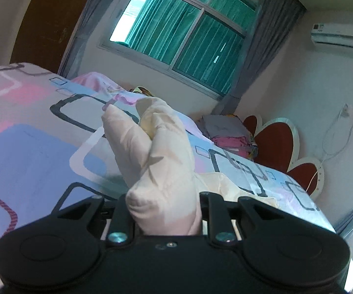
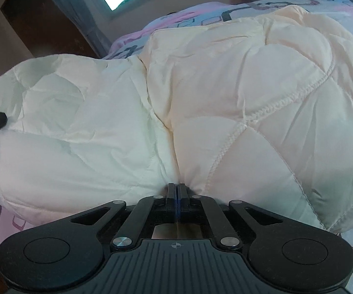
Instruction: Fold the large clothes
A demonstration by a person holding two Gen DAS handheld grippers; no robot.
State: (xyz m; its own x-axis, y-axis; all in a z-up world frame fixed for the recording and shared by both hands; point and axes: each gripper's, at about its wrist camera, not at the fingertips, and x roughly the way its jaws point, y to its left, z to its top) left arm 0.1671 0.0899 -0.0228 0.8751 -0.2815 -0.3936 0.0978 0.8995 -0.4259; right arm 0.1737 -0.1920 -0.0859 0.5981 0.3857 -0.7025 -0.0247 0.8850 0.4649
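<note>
Bedroom, patterned bed [image 1: 29, 147]. Cream quilted coat [image 2: 225, 85] lies puffy, barely folded. Left claw [image 1: 163, 210] pinches a fold at 12 o'clock; right claw [image 2: 177, 188] pressed together at its hem. Most folding's left, I reckon.

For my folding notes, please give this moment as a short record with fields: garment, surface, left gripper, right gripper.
garment: cream quilted garment, padded, bunched up
surface: bed with patterned sheet
left gripper: shut on a thick fold of the garment, lifted above the sheet
right gripper: shut, tips pressed against the garment's near edge; whether it pinches fabric is unclear
</note>
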